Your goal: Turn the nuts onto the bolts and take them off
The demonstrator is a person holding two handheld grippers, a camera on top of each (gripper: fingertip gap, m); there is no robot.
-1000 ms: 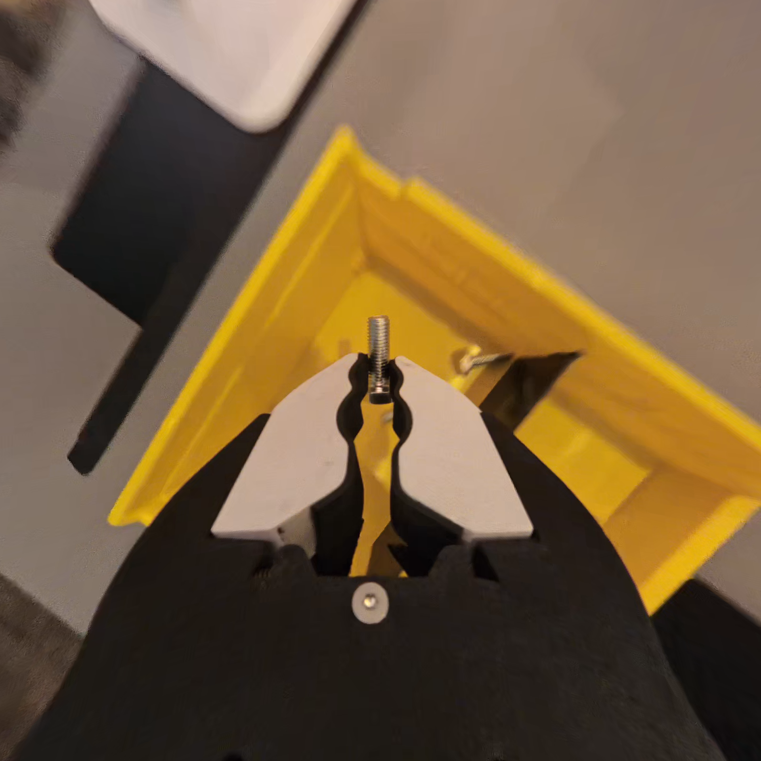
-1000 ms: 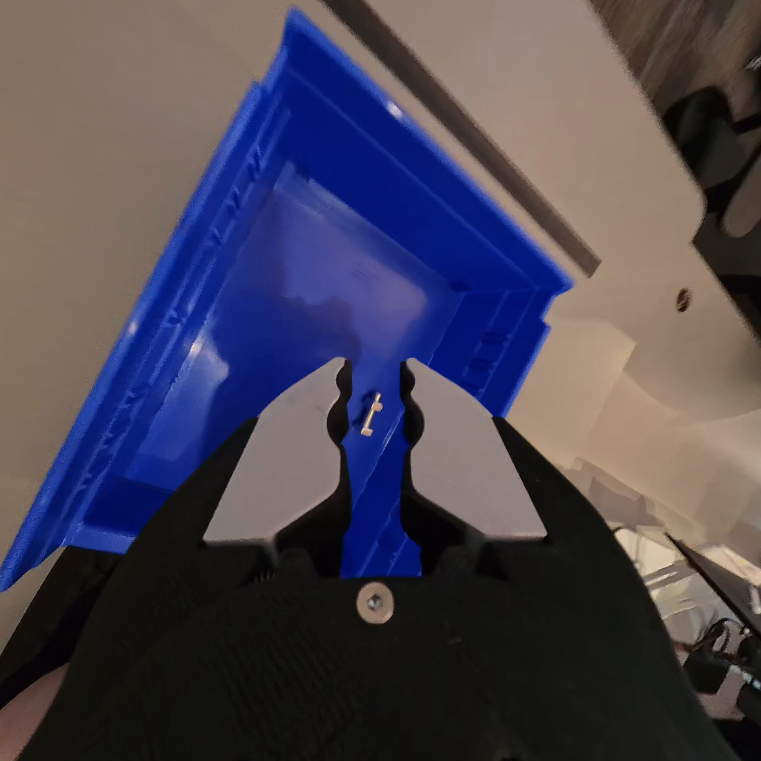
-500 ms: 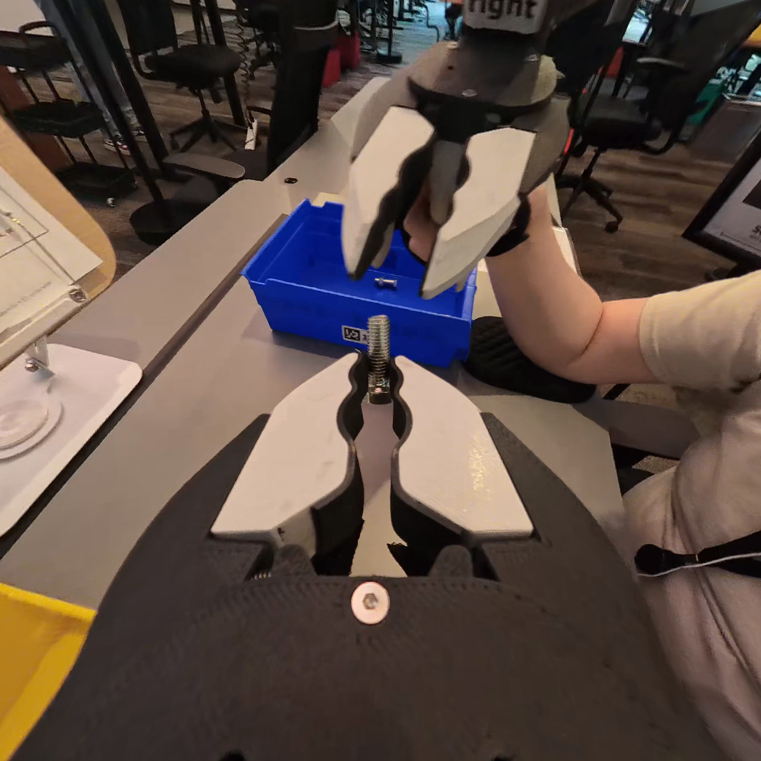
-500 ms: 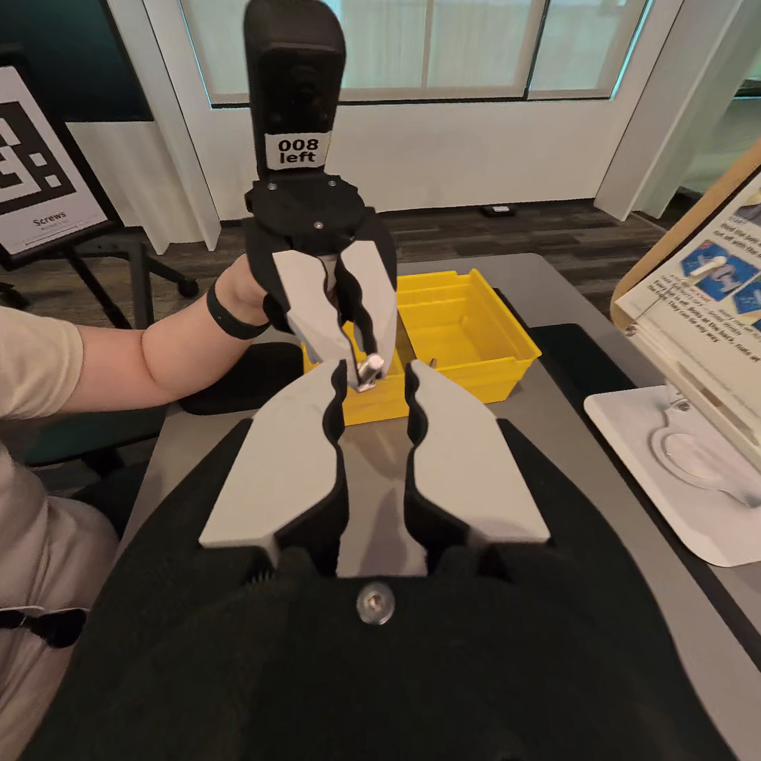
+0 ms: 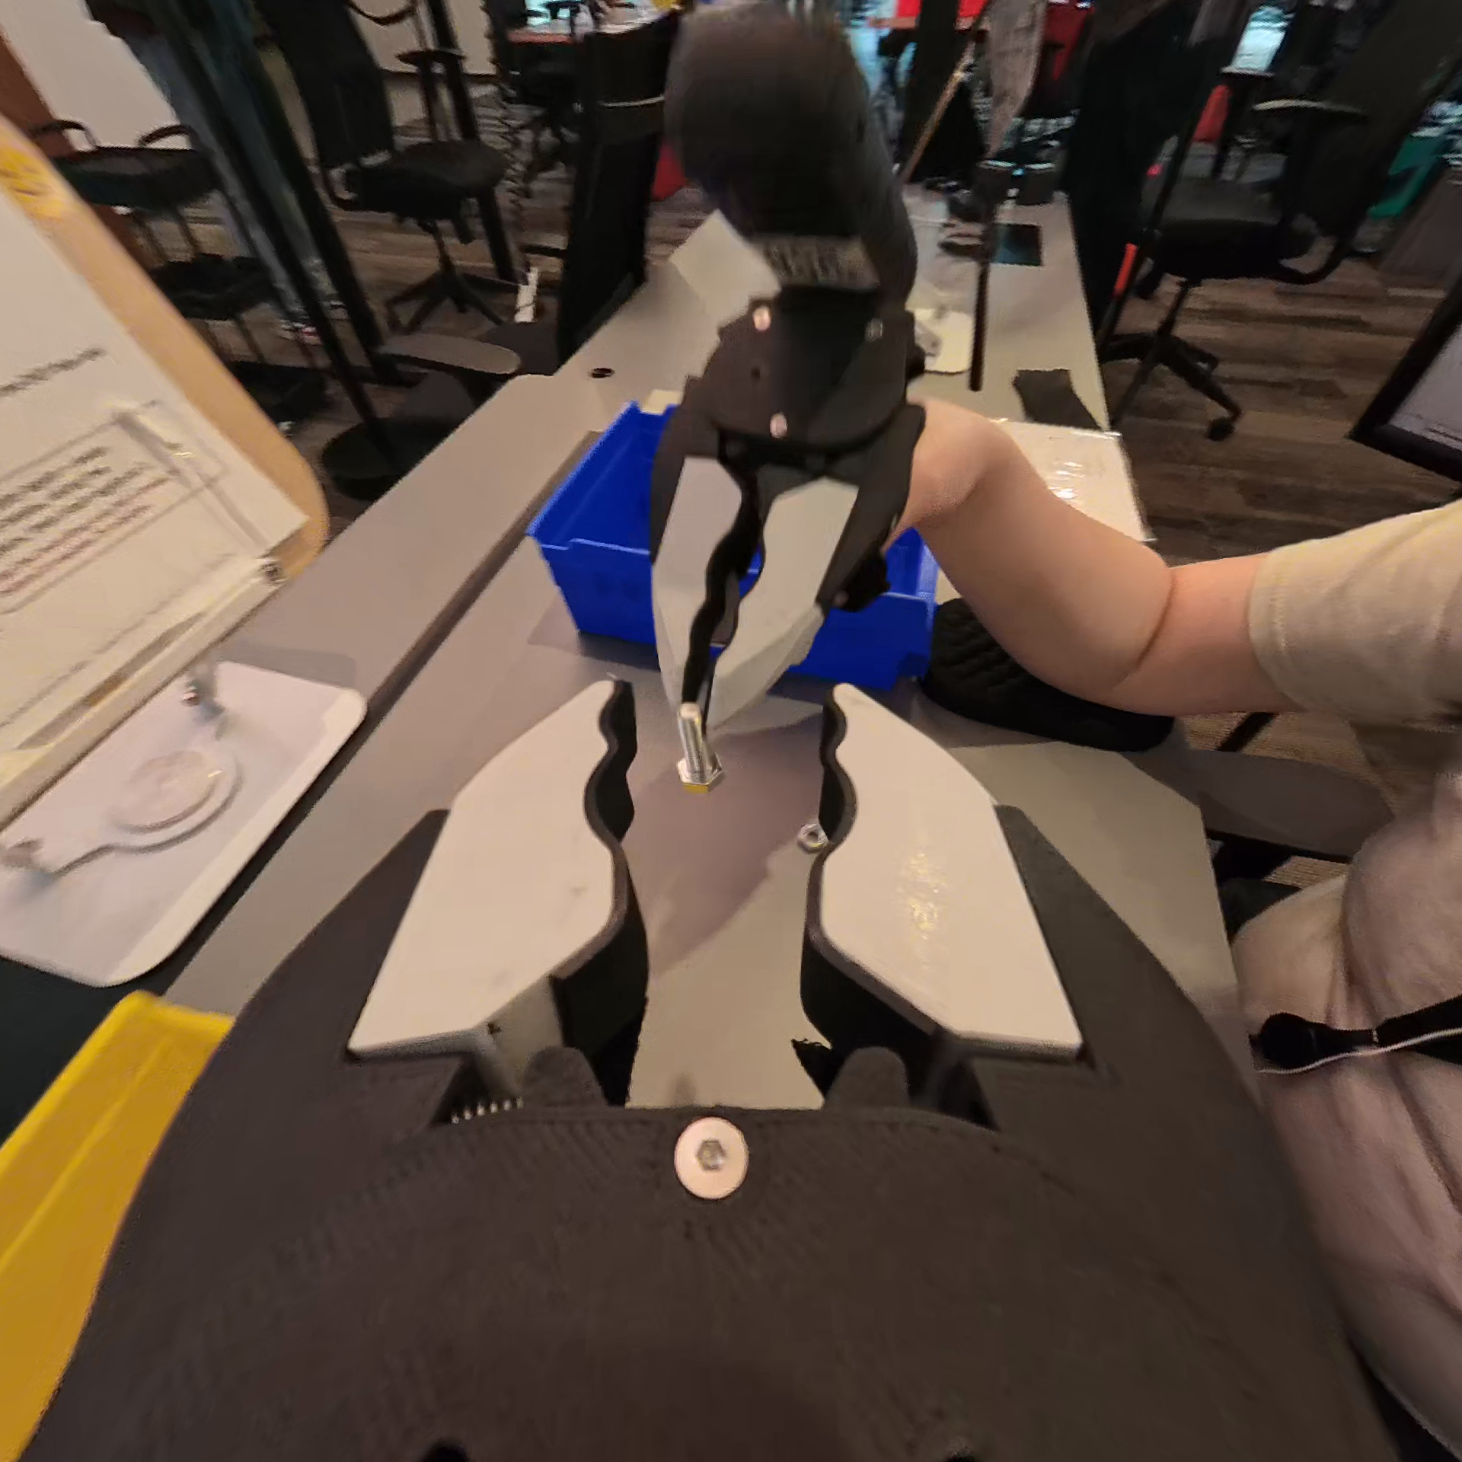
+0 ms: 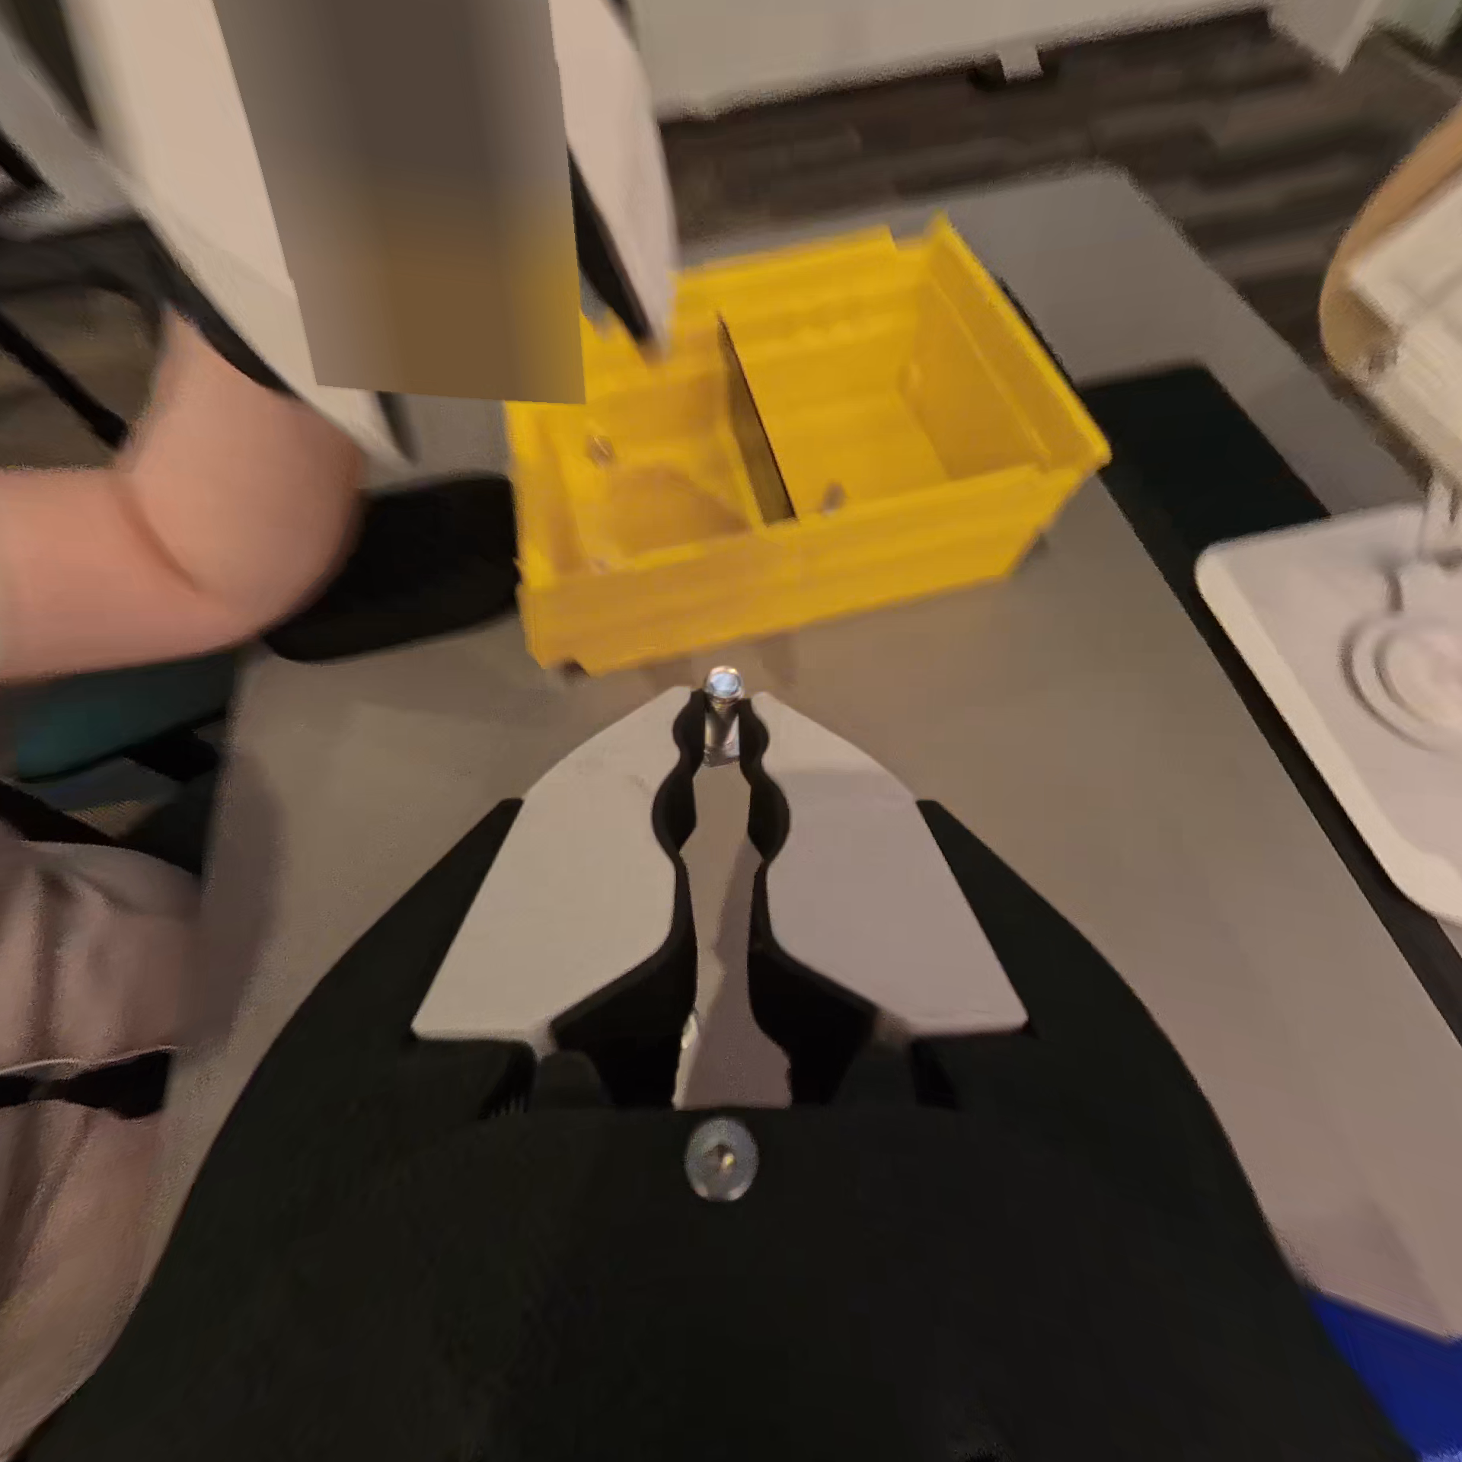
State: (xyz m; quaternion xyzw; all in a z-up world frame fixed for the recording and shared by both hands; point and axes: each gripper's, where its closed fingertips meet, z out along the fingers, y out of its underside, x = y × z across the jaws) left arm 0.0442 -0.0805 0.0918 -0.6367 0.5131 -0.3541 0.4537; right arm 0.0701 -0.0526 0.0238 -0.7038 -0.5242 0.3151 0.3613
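Note:
My right gripper (image 6: 721,696) is shut on a small silver bolt (image 6: 721,724) and holds it over the grey table. In the left wrist view the right gripper (image 5: 695,700) reaches down from above and grips the bolt (image 5: 696,748) by its threaded end, hex head down, just above the table. My left gripper (image 5: 728,696) is open and empty, with one finger on each side of the bolt and clear of it. A loose nut (image 5: 808,837) lies on the table by the left gripper's right finger.
A blue bin (image 5: 601,554) stands behind the right gripper. A yellow divided bin (image 6: 791,585) holds a few small parts and also shows as a near corner in the left wrist view (image 5: 79,1147). A white stand base (image 5: 158,831) is at the left. A person's forearm (image 5: 1068,601) crosses at the right. The grippers' ends are close to 8 cm from one another.
The left gripper has let go of the bolt and opened wide. The right gripper has closed on the bolt's threaded end and now holds it. A loose nut now shows on the table.

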